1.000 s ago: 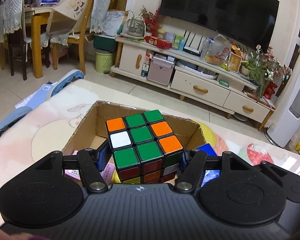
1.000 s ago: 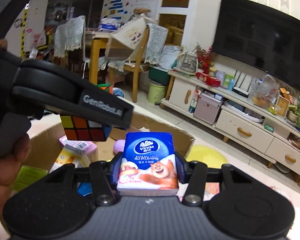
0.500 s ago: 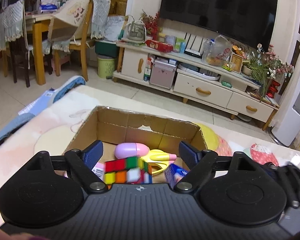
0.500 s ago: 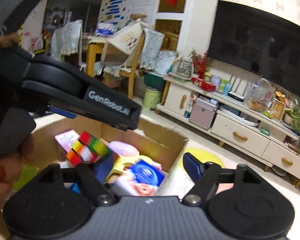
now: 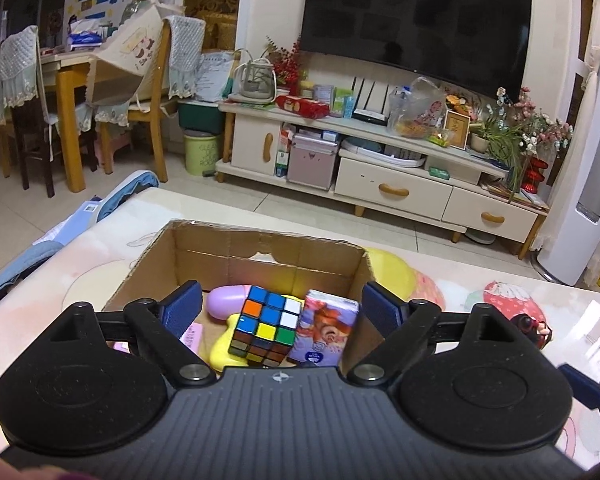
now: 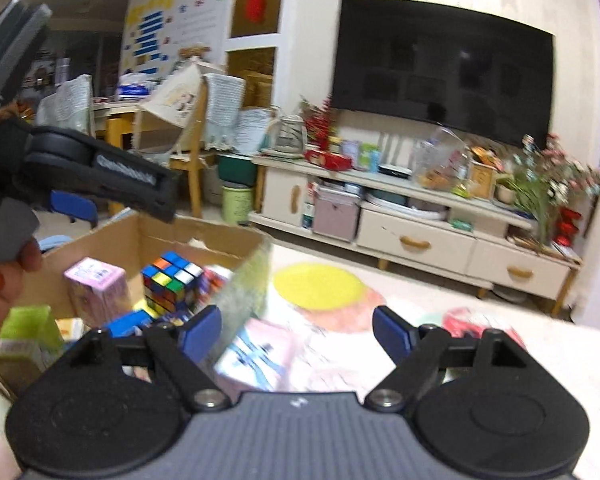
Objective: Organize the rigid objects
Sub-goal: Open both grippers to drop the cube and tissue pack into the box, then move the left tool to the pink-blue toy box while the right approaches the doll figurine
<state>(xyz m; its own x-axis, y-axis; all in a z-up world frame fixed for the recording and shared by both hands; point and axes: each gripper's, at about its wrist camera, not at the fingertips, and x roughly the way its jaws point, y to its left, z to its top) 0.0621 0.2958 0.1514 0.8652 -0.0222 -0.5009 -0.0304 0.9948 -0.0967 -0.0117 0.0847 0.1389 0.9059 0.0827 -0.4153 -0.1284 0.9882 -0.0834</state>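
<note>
A cardboard box (image 5: pixel 260 236) stands on the table with a scrambled puzzle cube (image 5: pixel 266 326) lying inside, beside a purple-blue tissue pack (image 5: pixel 326 330). My left gripper (image 5: pixel 282 306) hovers over the box's near side, open wide, with nothing between its pads. In the right wrist view the cube (image 6: pixel 172 280) shows inside the box (image 6: pixel 204 232) at the left. My right gripper (image 6: pixel 296 334) is to the right of the box, over the table, and its jaws are opening. A blurred pink and blue pack (image 6: pixel 256 354) lies on the table below the gap, untouched.
The box also holds a purple egg-shaped toy (image 5: pixel 228 300), a yellow toy (image 5: pixel 224 344), a pink pack (image 6: pixel 96 288) and a green carton (image 6: pixel 24 332). A person's hand (image 6: pixel 4 280) shows at the left. Beyond the table are a TV cabinet (image 5: pixel 380 184) and chairs.
The left gripper opened and the cube dropped into the box. The right gripper opened, the blue tissue pack fell into the box, and that gripper swung right, away from the box.
</note>
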